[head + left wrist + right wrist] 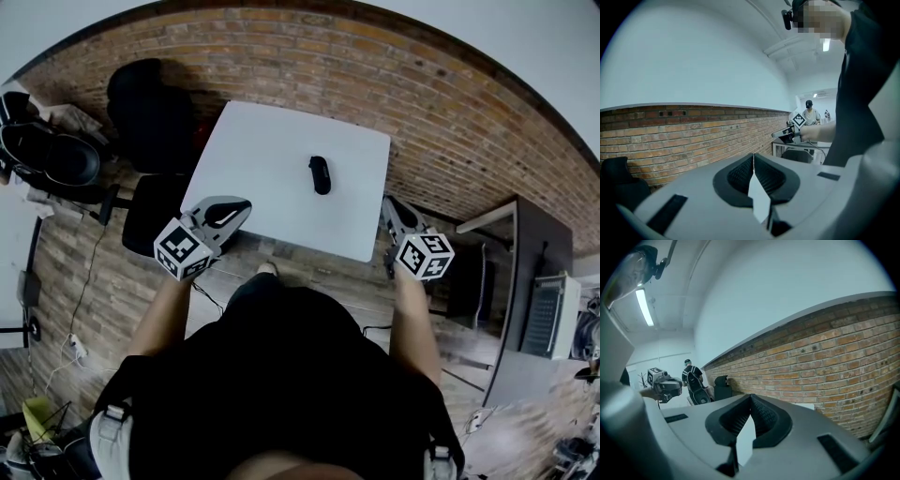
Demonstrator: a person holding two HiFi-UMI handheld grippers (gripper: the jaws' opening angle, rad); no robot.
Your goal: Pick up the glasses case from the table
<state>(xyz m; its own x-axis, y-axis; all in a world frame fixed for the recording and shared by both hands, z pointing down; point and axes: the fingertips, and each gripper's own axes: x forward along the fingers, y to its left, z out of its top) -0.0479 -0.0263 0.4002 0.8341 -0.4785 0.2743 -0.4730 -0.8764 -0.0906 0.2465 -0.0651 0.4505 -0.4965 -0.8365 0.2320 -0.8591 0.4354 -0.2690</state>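
The black glasses case (321, 174) lies on the white table (272, 159), right of its middle. My left gripper (242, 205) hovers over the table's near left corner, jaws shut with nothing between them; its pads meet in the left gripper view (753, 155). My right gripper (387, 202) is off the table's right edge, also shut and empty (750, 397). Both grippers are short of the case, one on each side of it. Neither gripper view shows the case. Each gripper view shows the other gripper: the right gripper (788, 134) and the left gripper (664, 383).
A black chair (150, 103) stands left of the table, with black gear (56, 155) beyond it. A dark cabinet (530, 272) stands at the right. The floor is brick-patterned. Another person (693, 378) stands far off by the brick wall.
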